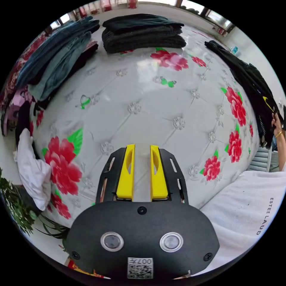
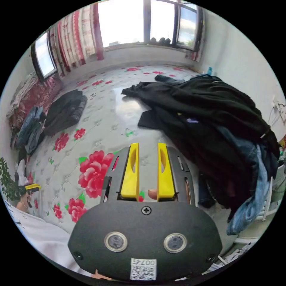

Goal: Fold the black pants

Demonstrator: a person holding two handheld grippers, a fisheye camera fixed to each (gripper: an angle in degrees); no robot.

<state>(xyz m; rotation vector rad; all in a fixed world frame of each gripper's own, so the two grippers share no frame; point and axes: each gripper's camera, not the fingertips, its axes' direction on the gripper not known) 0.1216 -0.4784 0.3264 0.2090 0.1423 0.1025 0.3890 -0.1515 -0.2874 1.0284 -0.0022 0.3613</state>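
A white tufted bed (image 1: 155, 98) printed with red flowers sits under a bright window (image 2: 143, 21). Folded dark clothes (image 1: 143, 31) lie at its far end. The heap of black pants (image 2: 208, 119) covers one side. Both the left gripper (image 1: 142, 149) and right gripper (image 2: 148, 147) hover empty, jaws slightly apart.

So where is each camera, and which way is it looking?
Left gripper view: rides on the left gripper, above the flowered bed, facing the folded dark stack and jeans; a white sleeve and a hand show.
Right gripper view: rides on the right gripper, facing the window and the black clothes pile; a white sleeve shows.
Shared: bed, stack, jeans, pile.
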